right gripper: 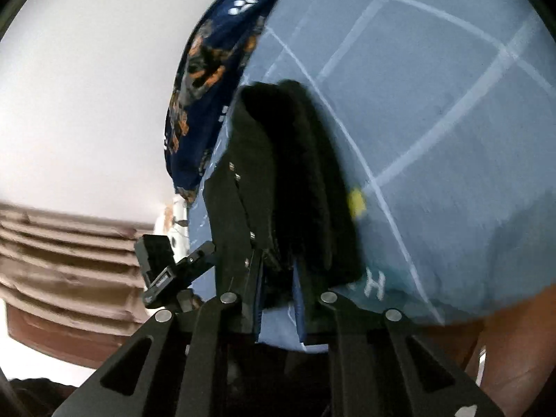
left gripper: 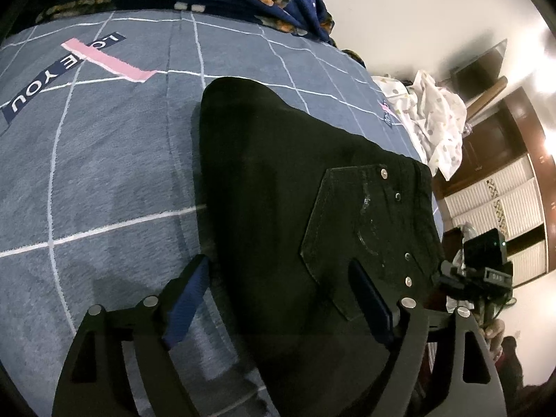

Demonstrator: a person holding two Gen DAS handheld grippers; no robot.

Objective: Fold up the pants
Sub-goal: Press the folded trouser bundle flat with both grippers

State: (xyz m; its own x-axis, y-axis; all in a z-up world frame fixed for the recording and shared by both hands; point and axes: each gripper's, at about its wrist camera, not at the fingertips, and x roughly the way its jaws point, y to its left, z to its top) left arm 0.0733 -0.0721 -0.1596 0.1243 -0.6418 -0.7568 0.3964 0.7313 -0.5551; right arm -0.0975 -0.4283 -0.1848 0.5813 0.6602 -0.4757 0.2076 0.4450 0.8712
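Through the left wrist camera we see the left claw (left gripper: 278, 299) spread wide, its blue pads (left gripper: 187, 304) far apart. One pad sits at 7 o'clock over the bed cover (left gripper: 104, 160), the other at 5 o'clock over the pants (left gripper: 278, 180). Whether either pad touches cloth we cannot tell; nothing is pinched between them. The black pants lie folded on the grey cover, running from the middle of the view down to 6 o'clock, with a back pocket (left gripper: 361, 236) and its rivets facing up at 4 o'clock. A pink stripe (left gripper: 109, 60) crosses printed lettering at 10 o'clock. A dark blue blanket (left gripper: 288, 3) with orange print is bunched at 12 o'clock, and a white spotted cloth (left gripper: 434, 121) lies at 2 o'clock by the bed's edge. The other claw's body shows at 4 o'clock, beyond the waistband.

Through the right wrist camera we see the right claw (right gripper: 278, 292) nearly pressed together, its pads pinching the edge of the pants (right gripper: 292, 180) at 6 o'clock. The black cloth rises from the grip toward the centre in a thick bunched fold, somewhat blurred. The bed cover (right gripper: 434, 121) fills the view from 1 to 4 o'clock, the blue blanket (right gripper: 215, 80) sits at 11 o'clock, and the left claw's (right gripper: 163, 271) body shows at 8 o'clock. A small yellow spot (right gripper: 357, 203) lies beside the pants at 3 o'clock.
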